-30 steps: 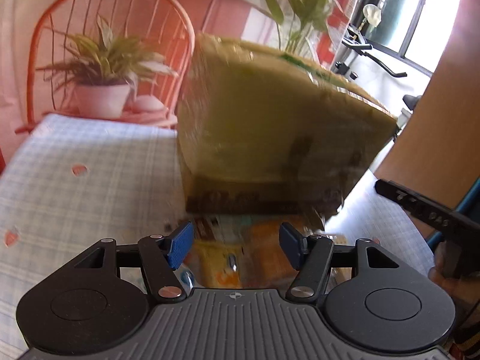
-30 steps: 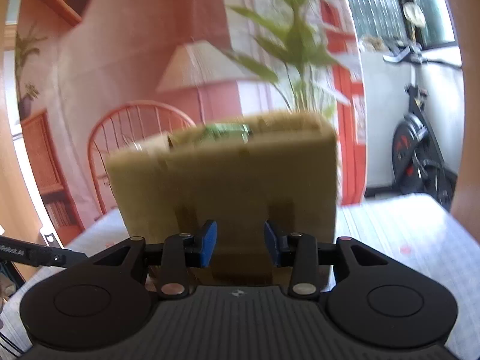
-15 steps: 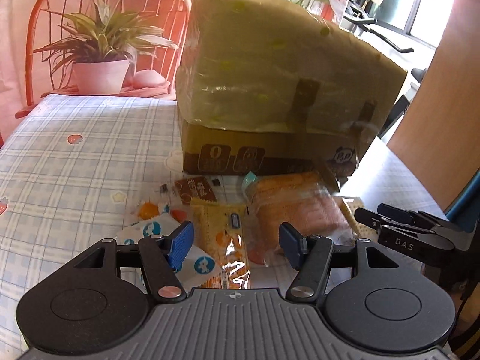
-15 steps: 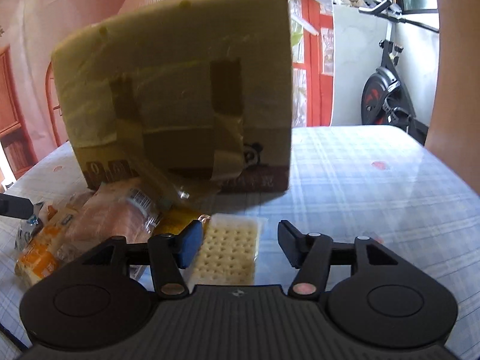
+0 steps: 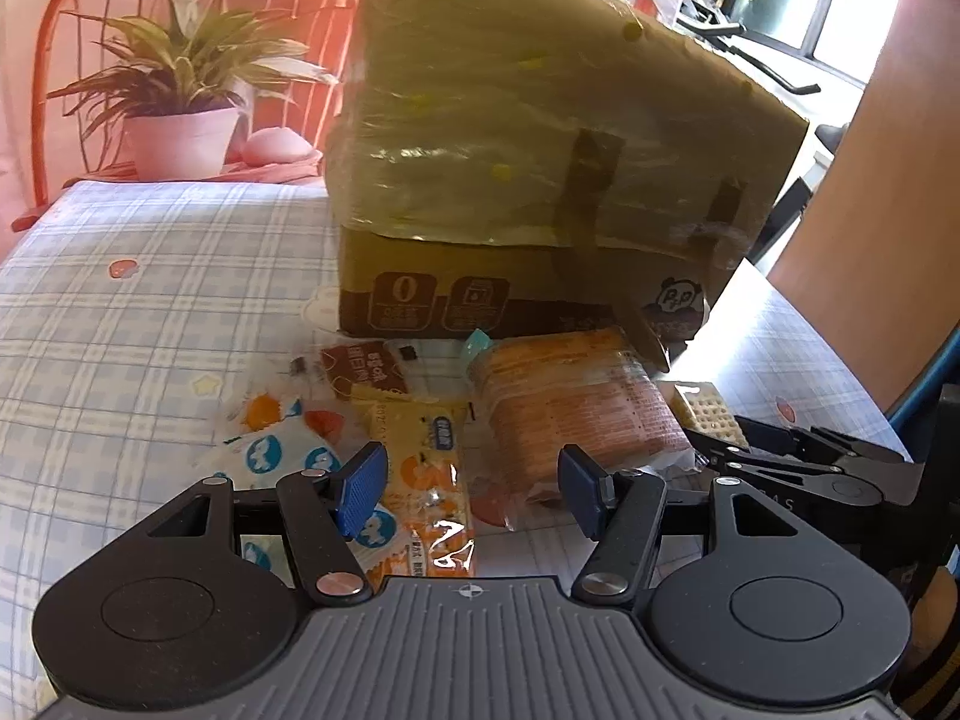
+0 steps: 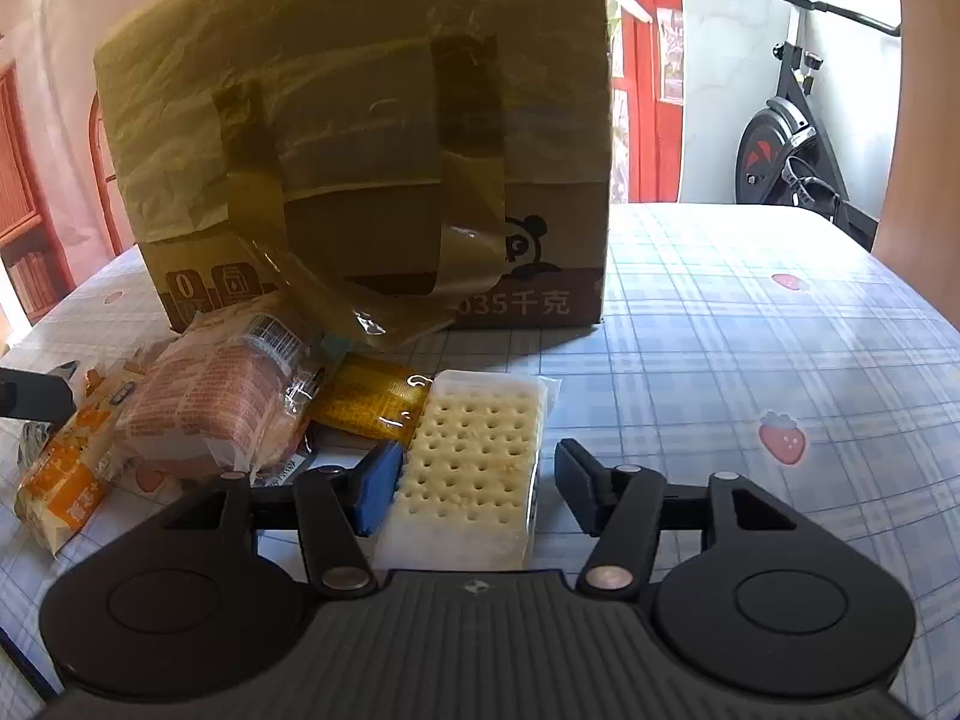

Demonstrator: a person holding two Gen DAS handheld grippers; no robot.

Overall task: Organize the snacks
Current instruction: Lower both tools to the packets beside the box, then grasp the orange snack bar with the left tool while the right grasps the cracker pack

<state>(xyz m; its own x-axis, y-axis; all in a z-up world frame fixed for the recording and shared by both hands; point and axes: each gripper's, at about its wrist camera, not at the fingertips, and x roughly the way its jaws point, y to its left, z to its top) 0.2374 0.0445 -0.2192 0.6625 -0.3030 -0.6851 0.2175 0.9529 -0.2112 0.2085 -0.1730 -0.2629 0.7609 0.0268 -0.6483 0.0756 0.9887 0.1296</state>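
Checked tablecloth (image 6: 750, 324), taped carton (image 6: 372, 120), loose snacks (image 5: 576, 414)

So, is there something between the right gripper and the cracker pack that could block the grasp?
Nothing visible does. The right gripper is open and the cracker pack already lies between its fingers on the table. The yellow packet touches the pack's far left corner only, beyond the fingertips.

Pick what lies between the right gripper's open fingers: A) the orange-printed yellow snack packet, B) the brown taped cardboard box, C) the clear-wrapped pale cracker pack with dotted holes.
C: the clear-wrapped pale cracker pack lies flat between the right gripper's open fingers, unclamped.
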